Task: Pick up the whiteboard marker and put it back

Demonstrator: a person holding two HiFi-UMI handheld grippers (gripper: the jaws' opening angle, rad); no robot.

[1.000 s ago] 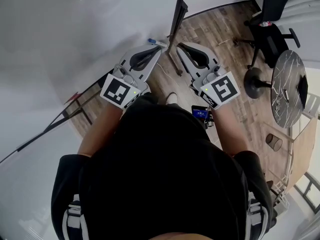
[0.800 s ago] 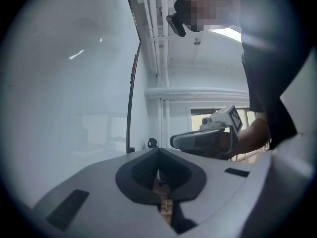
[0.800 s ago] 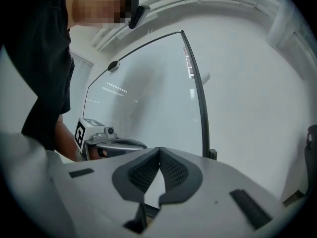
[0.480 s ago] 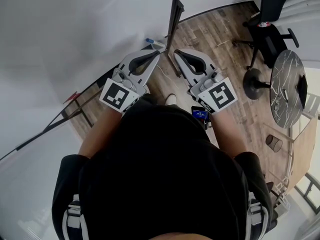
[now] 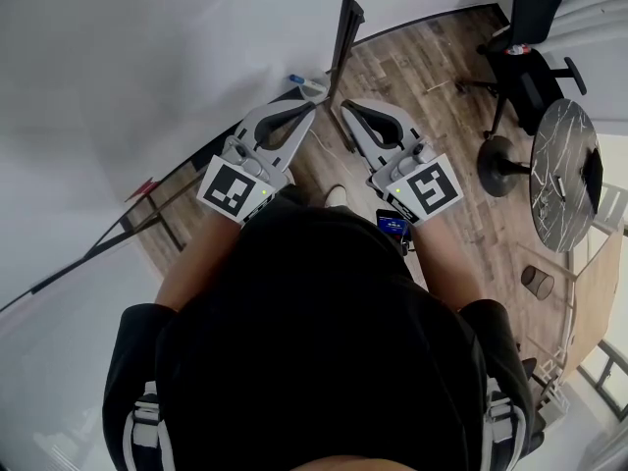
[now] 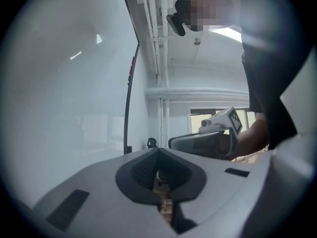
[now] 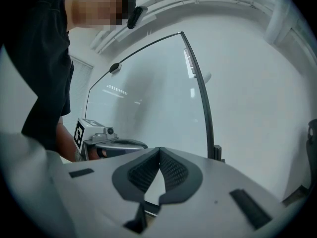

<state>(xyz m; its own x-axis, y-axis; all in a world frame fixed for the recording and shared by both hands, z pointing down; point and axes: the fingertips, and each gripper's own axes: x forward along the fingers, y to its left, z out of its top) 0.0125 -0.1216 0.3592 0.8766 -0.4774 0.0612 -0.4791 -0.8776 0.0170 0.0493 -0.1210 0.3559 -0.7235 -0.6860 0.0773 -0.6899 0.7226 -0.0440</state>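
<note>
The whiteboard marker (image 5: 302, 82), small and white with a blue end, lies at the whiteboard's (image 5: 147, 57) lower edge. In the head view my left gripper (image 5: 312, 108) points at it from just below, its tips together and empty, a short gap from the marker. My right gripper (image 5: 343, 106) is beside it, also shut with nothing held. In the left gripper view the left gripper (image 6: 158, 150) has its pads meeting, with the board at the left. In the right gripper view the right gripper (image 7: 159, 150) is closed too, facing the board's dark frame (image 7: 200, 93).
The board's dark stand pole (image 5: 345, 27) rises just beyond the gripper tips. On the wooden floor at the right stand a black office chair (image 5: 530, 27), a round marble-topped table (image 5: 564, 170) and a small bin (image 5: 538, 279).
The left gripper's tips have drawn back slightly from the marker. The right gripper has shifted a little toward the left one. The marker has stayed put.
</note>
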